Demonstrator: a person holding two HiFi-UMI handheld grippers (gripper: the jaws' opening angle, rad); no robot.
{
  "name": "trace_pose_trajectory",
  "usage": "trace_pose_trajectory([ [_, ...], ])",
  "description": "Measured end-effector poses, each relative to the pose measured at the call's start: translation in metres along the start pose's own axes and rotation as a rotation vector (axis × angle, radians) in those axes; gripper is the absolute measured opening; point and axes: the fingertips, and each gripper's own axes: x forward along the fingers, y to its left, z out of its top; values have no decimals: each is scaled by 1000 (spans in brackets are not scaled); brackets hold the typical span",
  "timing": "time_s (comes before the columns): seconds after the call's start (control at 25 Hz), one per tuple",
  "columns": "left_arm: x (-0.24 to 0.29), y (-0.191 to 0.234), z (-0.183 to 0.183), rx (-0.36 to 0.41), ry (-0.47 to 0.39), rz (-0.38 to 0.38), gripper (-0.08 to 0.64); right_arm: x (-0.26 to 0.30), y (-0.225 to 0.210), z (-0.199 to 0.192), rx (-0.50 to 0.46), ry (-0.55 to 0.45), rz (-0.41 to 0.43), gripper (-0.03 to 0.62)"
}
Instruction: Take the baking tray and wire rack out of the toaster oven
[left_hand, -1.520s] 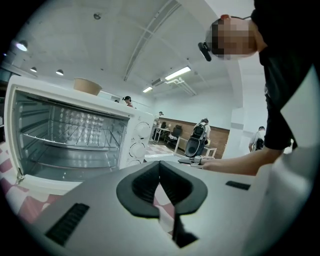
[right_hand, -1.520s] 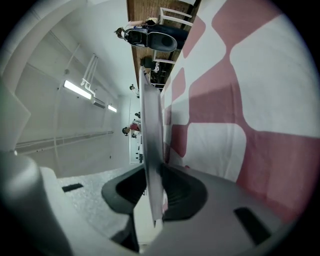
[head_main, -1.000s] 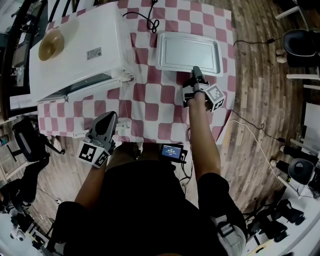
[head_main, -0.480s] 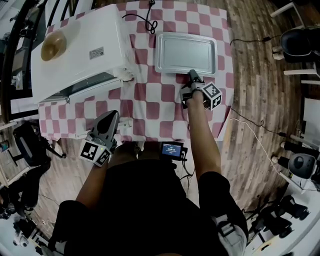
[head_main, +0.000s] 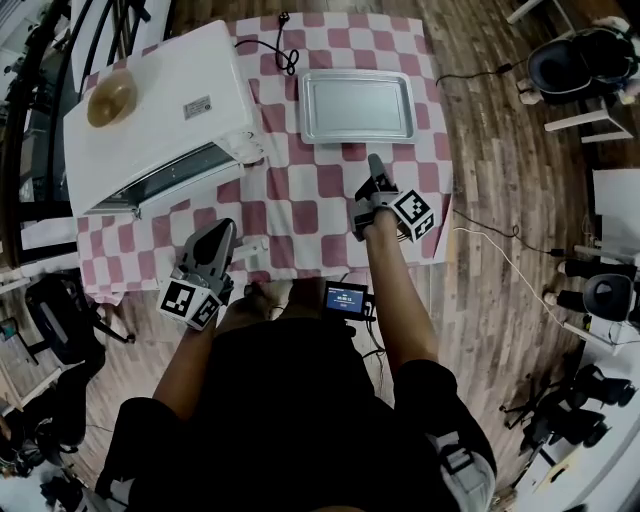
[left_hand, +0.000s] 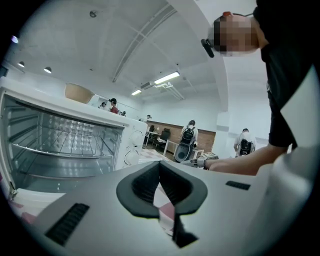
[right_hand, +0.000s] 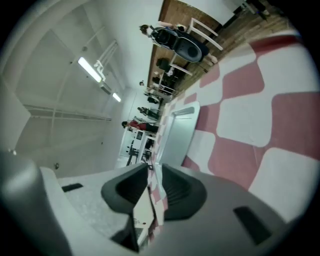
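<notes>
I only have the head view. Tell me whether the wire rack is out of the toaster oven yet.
Observer: No. The left gripper view shows the wire rack sitting on its rails inside the toaster oven.
Operator: Report the right gripper's jaws.
Observer: The right gripper has its jaws slightly apart with nothing between them; only the checked tablecloth shows through the gap.
</notes>
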Motion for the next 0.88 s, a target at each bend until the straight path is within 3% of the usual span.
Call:
trace_pose_trajectory([
  [0.2, -16, 8, 15, 9, -46, -61, -5, -48, 91, -14, -252, -58, 193, 91],
  [0.44, -64, 25, 44, 45, -134, -103, -5, -108, 193, -74, -677, -101, 336, 91],
  [0.72, -147, 63, 57, 72, -198, -83, -5, -156, 273, -206, -1135, -104, 405, 91],
  [0.88, -200, 86, 61, 77, -230, -42, -5, -164, 298, -293, -1257, -47, 474, 89],
])
